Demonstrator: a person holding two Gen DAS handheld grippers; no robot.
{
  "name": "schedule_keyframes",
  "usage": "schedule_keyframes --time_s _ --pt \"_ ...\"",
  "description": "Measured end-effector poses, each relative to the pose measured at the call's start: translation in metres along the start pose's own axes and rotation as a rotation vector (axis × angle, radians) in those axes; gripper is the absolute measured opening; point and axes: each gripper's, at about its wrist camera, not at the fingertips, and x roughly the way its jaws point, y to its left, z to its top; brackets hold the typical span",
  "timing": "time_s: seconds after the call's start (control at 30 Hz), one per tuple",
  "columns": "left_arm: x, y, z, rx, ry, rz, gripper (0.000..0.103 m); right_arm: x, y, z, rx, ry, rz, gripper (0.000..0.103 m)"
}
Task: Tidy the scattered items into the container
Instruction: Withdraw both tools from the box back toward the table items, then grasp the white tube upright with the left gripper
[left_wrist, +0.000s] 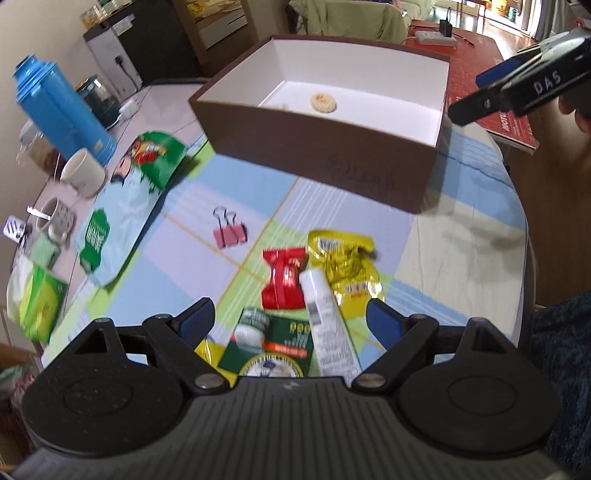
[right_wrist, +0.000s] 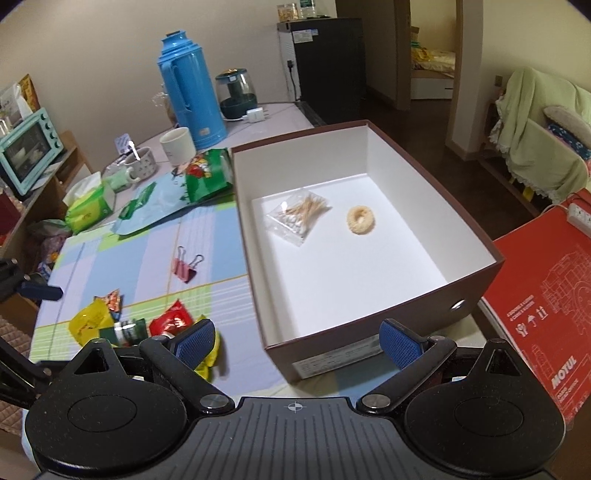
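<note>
Left gripper (left_wrist: 290, 321): jaws spread wide, nothing held, low over a snack pile.
Right gripper (right_wrist: 297, 338): jaws spread wide, nothing held, above the near wall of the box.
Brown box (right_wrist: 476, 284): open-topped, white inside, on the checked tablecloth (right_wrist: 207, 236).
Inside the box: bag of cotton swabs (right_wrist: 297, 216), beige ring (right_wrist: 361, 219) beside it, apart.
Pile: red packet (left_wrist: 284, 280), white tube (left_wrist: 327, 325), yellow packet (left_wrist: 343, 266), touching.
Pink binder clip (left_wrist: 229, 230): alone, between pile and box.

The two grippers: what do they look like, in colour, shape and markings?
Both are black plastic. The left gripper and the right gripper each have two round black discs, a ribbed grey body and fingers with blue textured pads. White letters "DAS" mark the right one's side.
</note>
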Motion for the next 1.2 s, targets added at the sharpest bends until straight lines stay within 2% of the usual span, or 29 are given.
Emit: schedule_keyframes --time_s 0.27,0.47,0.77,0.93,1.1,1.2 --pt "0.014 -0.003 -0.021 -0.078 0.007 -0.008 0.087 -0.002 0.005 -0.013 0.021 0.003 0.069 0.098" --pt "0.036 -0.013 -0.034 -0.117 0.013 -0.028 0.087 0.008 0.007 -0.028 0.028 0.067 0.115 0.098" --pt "0.072 -0.019 -0.036 -0.149 0.029 -0.037 0.080 0.026 -0.008 -0.033 0.094 0.130 0.125 0.098" --pt "0.095 -0.008 -0.034 -0.186 0.046 -0.055 0.068 0.030 -0.017 -0.031 0.118 0.138 0.124 0.098" --pt "0.114 -0.002 -0.028 -0.200 0.062 -0.100 0.062 0.034 -0.023 -0.035 0.156 0.161 0.128 0.098" --pt "0.125 -0.002 -0.027 -0.189 0.076 -0.118 0.047 0.038 -0.023 -0.039 0.175 0.181 0.136 0.098"
